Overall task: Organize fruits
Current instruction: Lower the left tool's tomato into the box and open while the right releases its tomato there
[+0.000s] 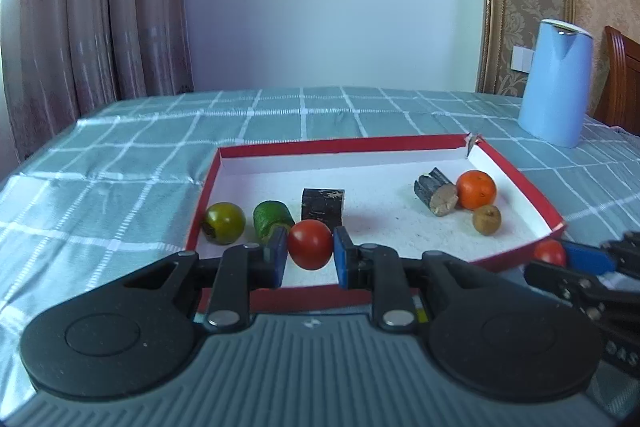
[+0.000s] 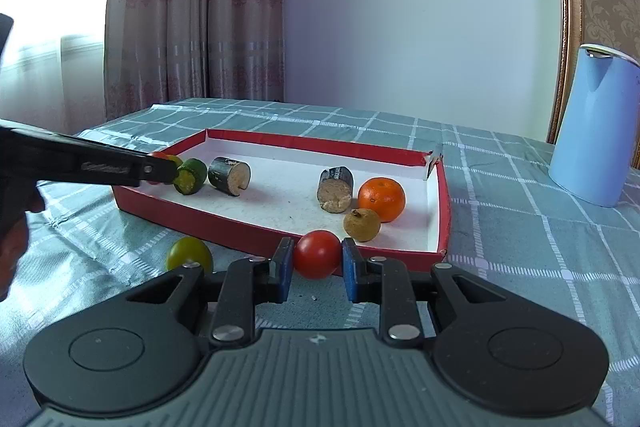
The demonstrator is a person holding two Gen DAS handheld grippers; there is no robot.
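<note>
Each claw grips a red tomato: left claw (image 1: 310, 259) with its tomato (image 1: 310, 244) over the box (image 1: 516, 171), right claw (image 2: 316, 269) with its tomato (image 2: 317, 253) just short of the rim; next, each must lower and release inside.

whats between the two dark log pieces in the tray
Nothing: in the right wrist view, bare white tray floor separates the left log piece from the right one.

left gripper (image 1: 310, 254): jaws clamped, tilted down | right gripper (image 2: 317, 261): jaws clamped, tilted down

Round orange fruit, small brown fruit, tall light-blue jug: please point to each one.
Round orange fruit (image 2: 381, 199), right wrist view, front skin.
Small brown fruit (image 2: 362, 225), right wrist view, middle.
Tall light-blue jug (image 1: 556, 87), left wrist view, body.
</note>
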